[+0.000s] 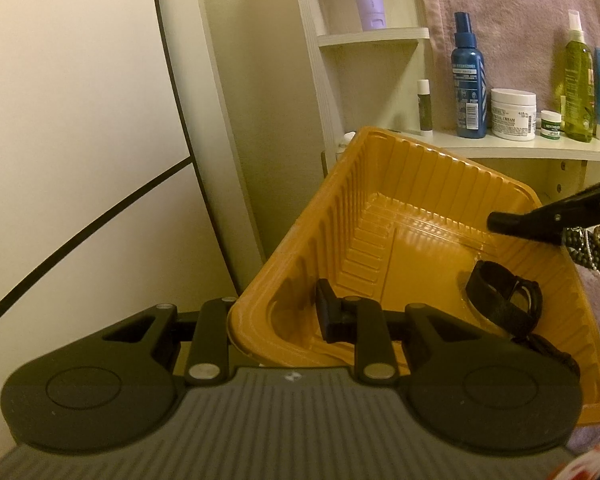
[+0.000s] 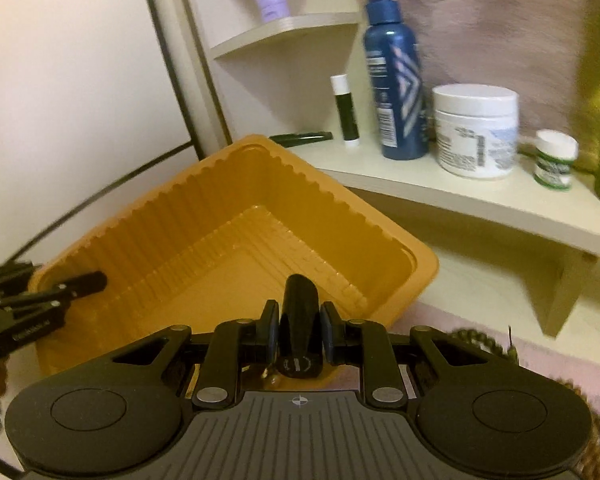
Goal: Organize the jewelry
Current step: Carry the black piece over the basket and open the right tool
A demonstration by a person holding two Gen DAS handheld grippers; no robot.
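Note:
An orange ribbed plastic tray [image 1: 420,184] [image 2: 228,208] stands tilted against a shelf unit. My left gripper [image 1: 276,316] [image 2: 56,276] is shut on its near-left wall, one finger [image 1: 330,314] inside and the other outside. A black watch-like band [image 1: 504,300] lies in the tray. My right gripper [image 2: 298,332] [image 1: 560,212] is shut on a black oblong item [image 2: 298,312] whose rounded tip hangs over the tray's right rim. Brown bead bracelets [image 1: 596,248] [image 2: 480,340] lie on the pink cloth beside the tray.
A cream shelf [image 2: 460,196] behind the tray holds a blue spray bottle [image 2: 396,80], a white jar [image 2: 476,132], a lip balm stick [image 2: 346,112], a small pot [image 2: 556,160] and a green bottle [image 1: 578,84]. A white panel with a black cable [image 1: 80,240] is at left.

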